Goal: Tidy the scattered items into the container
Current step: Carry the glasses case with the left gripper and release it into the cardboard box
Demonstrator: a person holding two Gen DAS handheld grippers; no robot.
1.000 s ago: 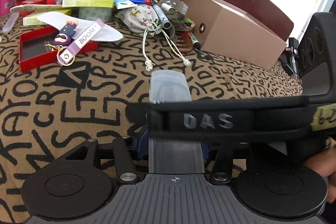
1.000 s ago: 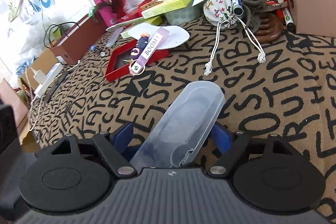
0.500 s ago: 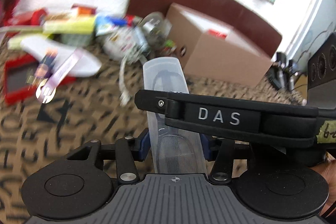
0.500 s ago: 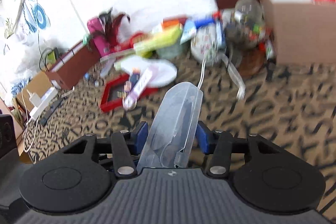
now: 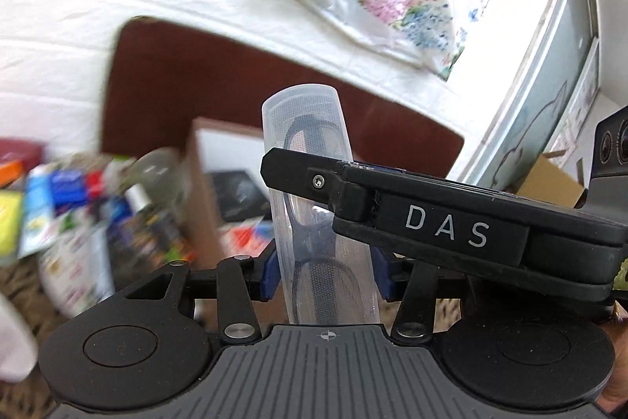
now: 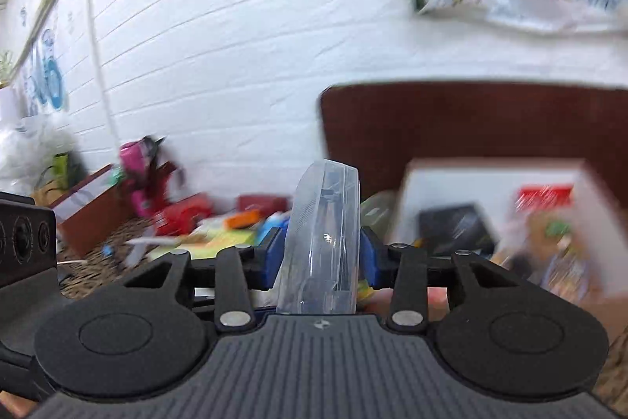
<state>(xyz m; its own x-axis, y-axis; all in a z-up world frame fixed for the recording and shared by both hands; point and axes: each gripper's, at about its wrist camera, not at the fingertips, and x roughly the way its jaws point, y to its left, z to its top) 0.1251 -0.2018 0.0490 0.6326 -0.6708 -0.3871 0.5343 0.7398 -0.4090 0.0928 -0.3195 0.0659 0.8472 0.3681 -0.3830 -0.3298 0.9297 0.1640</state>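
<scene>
Both grippers are shut on one clear plastic glasses case with dark-framed glasses inside. In the left wrist view the case point(image 5: 310, 160) stands up between the blue pads of my left gripper point(image 5: 324, 271); the black body of the other gripper marked DAS point(image 5: 447, 228) crosses in front of it. In the right wrist view the case point(image 6: 327, 214) sits between the pads of my right gripper point(image 6: 320, 258). The case is lifted off the table. The open brown cardboard box point(image 5: 219, 160) is ahead, also in the right wrist view point(image 6: 490, 183), with items inside.
A blurred heap of small items point(image 5: 78, 207) lies left of the box on the patterned cloth. A dark brown board point(image 5: 196, 73) leans on the white brick wall behind. A pink feathered item point(image 6: 137, 160) and a brown box point(image 6: 90, 207) are at far left.
Both grippers have lifted the clear case from the table and tilted up, moving toward the cardboard box. The box's open top has come into view.
</scene>
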